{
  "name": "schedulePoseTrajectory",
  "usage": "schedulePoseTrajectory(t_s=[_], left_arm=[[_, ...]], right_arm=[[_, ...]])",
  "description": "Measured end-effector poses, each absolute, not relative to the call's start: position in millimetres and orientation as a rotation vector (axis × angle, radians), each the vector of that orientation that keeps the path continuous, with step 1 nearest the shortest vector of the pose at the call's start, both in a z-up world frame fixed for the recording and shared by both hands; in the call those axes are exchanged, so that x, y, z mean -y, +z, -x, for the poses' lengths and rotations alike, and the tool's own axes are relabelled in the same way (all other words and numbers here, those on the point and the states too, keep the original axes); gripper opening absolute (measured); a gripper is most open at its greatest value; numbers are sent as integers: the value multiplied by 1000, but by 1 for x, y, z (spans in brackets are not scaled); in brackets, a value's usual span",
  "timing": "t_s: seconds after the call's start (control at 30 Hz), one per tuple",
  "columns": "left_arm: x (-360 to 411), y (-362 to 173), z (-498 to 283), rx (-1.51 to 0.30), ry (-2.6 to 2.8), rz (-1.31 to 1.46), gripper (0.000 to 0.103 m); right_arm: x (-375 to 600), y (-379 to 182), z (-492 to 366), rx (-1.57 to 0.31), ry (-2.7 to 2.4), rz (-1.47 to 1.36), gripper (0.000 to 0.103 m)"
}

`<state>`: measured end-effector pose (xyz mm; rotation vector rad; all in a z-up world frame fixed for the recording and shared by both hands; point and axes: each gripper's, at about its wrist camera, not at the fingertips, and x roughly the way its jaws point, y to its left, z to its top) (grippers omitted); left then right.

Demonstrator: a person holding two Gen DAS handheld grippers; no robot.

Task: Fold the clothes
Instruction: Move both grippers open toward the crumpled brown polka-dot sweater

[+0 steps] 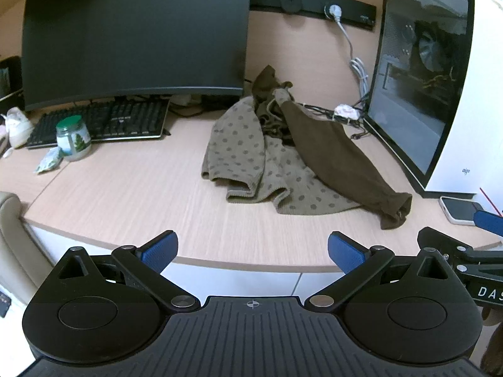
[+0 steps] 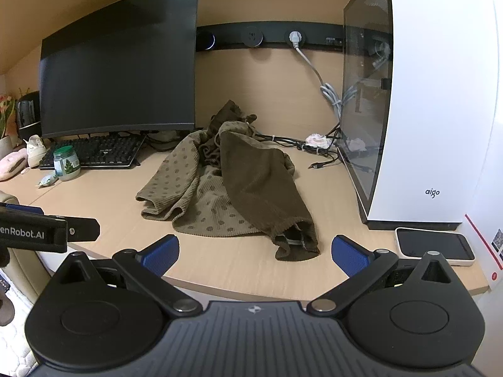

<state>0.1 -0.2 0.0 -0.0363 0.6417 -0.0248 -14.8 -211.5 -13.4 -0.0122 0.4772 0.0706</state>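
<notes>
A crumpled olive-brown knit garment (image 1: 251, 157) (image 2: 195, 194) with darker polka dots lies in a heap on the light wooden desk (image 1: 125, 194) (image 2: 333, 207). Its plain dark brown sleeve (image 1: 330, 160) (image 2: 267, 194) drapes across it toward the front right, cuff nearest me. My left gripper (image 1: 253, 253) hovers open at the desk's front edge, short of the garment, nothing between its blue pads. My right gripper (image 2: 255, 256) is open too, just before the sleeve cuff and apart from it. Part of the right gripper (image 1: 484, 245) shows at the left wrist view's right edge.
A black monitor (image 1: 135, 37) and keyboard (image 1: 103, 122) stand at the back left, with a green-lidded jar (image 1: 73, 138) before them. A white PC case (image 1: 440, 88) with a glass side fills the right. A phone (image 2: 433, 246) lies at its foot. Cables (image 2: 301, 146) run behind the garment.
</notes>
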Motion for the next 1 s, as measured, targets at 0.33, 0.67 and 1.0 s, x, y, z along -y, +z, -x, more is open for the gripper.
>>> schedulePoseTrajectory(t_s=[0.33,0.67,1.0], left_arm=[[-1,2,-5,-667,-35,35,103],[5,-3,-3,-666,-49,25,103],[8,-6,-6,-685,-48,24,103]], right_arm=[[214,-15,15,-501,60,-6,103],[219,-20,13,-514,35,-23,103],[223,-22,9,-517,32,-26,103]])
